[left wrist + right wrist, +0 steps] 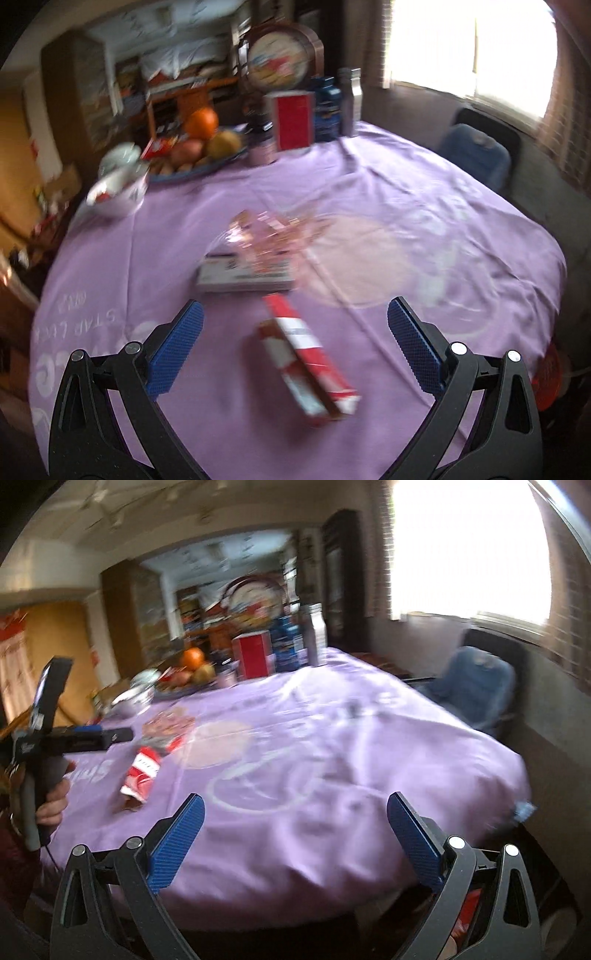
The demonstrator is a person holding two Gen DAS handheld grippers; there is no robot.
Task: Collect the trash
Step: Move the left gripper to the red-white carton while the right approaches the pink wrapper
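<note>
A crushed red and white carton (308, 363) lies on the purple tablecloth (424, 229), just ahead of and between the blue pads of my left gripper (295, 345), which stands open over it. Beyond it lie a flat printed packet (243, 275) and crumpled clear pink wrapping (266, 230). In the right wrist view the same carton (142, 771) and the wrapping (168, 723) sit at the left. My right gripper (295, 830) is open above the table's near edge, holding nothing. A hand (51, 801) holds the left gripper's handle at the left of that view.
At the table's far side stand a fruit plate (199, 168) with an orange, white bowls (118, 188), a red box (293, 120), blue containers (327, 107) and a metal bottle (351, 101). A blue chair (476, 151) stands by the bright window. Something red (548, 380) sits below the table's right edge.
</note>
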